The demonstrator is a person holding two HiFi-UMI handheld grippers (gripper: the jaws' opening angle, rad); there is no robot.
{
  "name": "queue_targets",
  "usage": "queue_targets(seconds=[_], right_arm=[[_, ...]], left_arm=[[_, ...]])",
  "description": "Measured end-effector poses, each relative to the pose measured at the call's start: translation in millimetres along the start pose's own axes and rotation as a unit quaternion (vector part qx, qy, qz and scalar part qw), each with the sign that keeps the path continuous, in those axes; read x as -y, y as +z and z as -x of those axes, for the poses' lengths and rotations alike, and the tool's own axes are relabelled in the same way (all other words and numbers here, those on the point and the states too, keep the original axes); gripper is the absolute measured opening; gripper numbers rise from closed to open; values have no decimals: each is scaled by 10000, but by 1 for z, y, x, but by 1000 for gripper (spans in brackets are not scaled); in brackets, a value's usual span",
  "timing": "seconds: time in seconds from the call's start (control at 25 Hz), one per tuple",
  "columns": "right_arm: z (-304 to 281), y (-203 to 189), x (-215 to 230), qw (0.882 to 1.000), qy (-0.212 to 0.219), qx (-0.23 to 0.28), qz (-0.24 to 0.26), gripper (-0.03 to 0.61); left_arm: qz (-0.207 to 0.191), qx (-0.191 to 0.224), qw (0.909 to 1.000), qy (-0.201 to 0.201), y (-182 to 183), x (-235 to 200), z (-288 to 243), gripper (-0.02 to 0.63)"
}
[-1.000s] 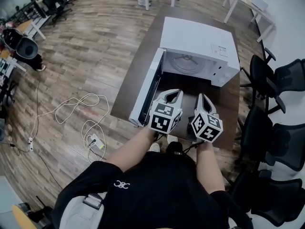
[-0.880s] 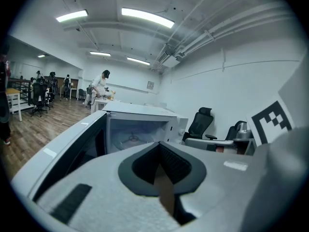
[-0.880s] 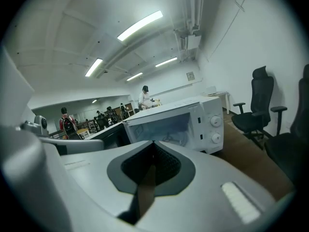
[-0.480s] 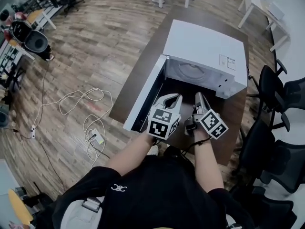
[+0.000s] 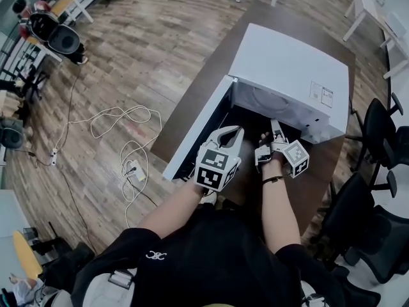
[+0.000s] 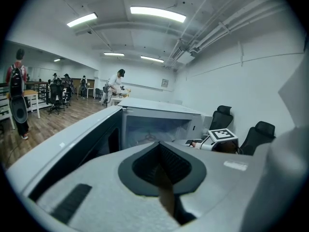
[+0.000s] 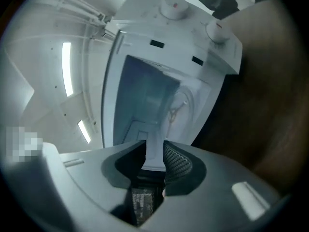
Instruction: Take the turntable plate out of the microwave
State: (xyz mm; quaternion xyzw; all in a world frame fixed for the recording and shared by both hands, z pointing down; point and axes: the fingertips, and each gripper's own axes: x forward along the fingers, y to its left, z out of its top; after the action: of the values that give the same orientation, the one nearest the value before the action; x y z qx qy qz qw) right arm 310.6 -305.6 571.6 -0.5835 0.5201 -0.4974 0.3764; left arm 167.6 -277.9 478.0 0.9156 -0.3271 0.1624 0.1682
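Note:
A white microwave (image 5: 287, 62) stands on a dark brown table (image 5: 323, 174), its door (image 5: 195, 130) swung open to the left. The pale glass turntable plate (image 5: 263, 101) lies on the floor of the cavity and also shows faintly in the left gripper view, plate (image 6: 147, 138). My left gripper (image 5: 231, 132) hovers in front of the opening beside the door, its pads (image 6: 166, 170) together on nothing. My right gripper (image 5: 271, 132), rolled onto its side, is just before the cavity mouth. Its jaws are opening with nothing between them. Through the gap I see the cavity (image 7: 149, 105).
Black office chairs (image 5: 383, 126) crowd the table's right side. White cables and a power strip (image 5: 131, 168) lie on the wooden floor to the left. The microwave's knobs (image 7: 216, 29) are on its right panel. People (image 6: 116, 83) stand far back in the room.
Both grippers have moved forward toward the microwave opening. The right gripper has dropped, rolled onto its side, and its jaws have parted.

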Motion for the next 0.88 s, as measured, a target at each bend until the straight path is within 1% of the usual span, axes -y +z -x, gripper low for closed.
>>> queue_targets(seconds=[0.08,0.16,0.4,0.48,0.68,0.88], right_arm=[[-9,1,12,9994,53,13,-341,109],[-18,1,23,9984,56,4,-562,112],[-44,3,60,9957,-61,-43,-924,136],[-50,5,67,9939,-56,7,-1101,157],[-60,0,79,9929,-201,-101,-1166,163],[-67,0,81,9918,-143,-95,-1268,161]], left_arm=[[33,-47,10000,75,-2,-5,-3,8],[56,-88,9999,132,-5,-10,-8,8],[77,-176,9995,244,-14,-14,-28,8],[73,-170,9994,276,-14,-15,-32,8],[105,-165,9991,379,-15,-21,-36,8],[146,-264,9986,432,-22,-26,-35,8]])
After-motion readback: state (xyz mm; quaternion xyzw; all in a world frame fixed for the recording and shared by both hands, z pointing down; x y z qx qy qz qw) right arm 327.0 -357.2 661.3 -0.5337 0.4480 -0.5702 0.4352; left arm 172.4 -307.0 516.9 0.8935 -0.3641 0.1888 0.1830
